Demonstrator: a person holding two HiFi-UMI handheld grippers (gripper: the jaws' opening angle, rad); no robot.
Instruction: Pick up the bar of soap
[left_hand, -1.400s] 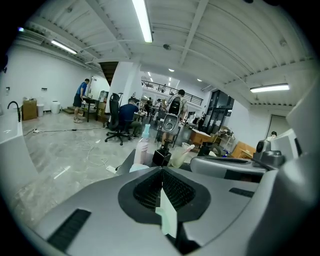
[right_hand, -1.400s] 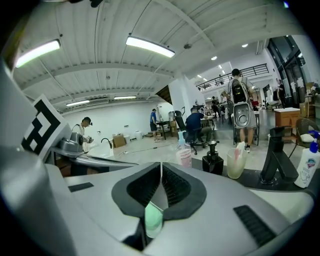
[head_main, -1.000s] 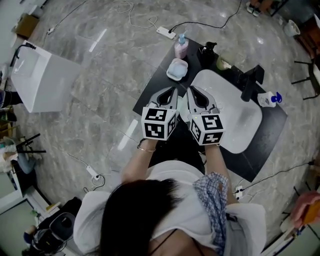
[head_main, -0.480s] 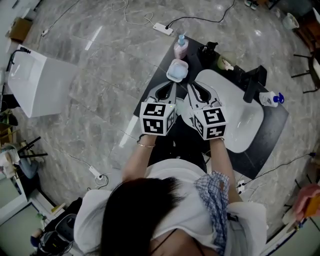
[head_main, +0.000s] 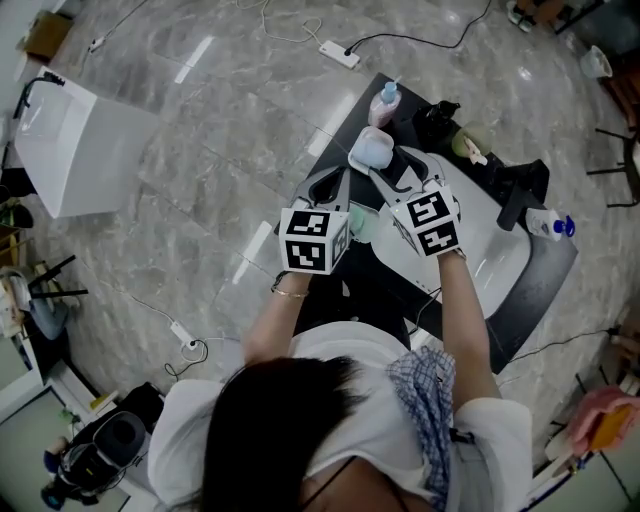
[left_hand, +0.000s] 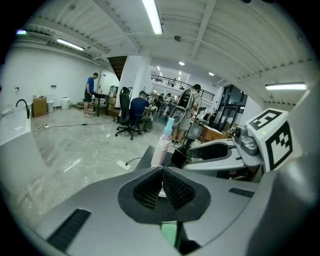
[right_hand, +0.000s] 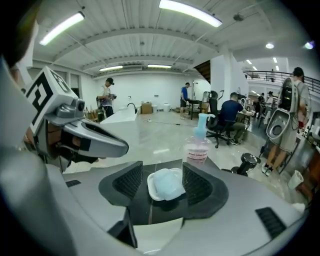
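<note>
Right claw, just spread, frames soap bar in dish; advise centred descent, pinching soap alone. Left claw pressed together.

No word or number can be read here. The pump bottle carries a label with reddish print, too small and blurred to make out. The cubes on the left gripper and the right gripper bear only black-and-white square markers, with no letters or digits. The white spray bottle on the dark surface is too small in the head view for any print to be told
</note>
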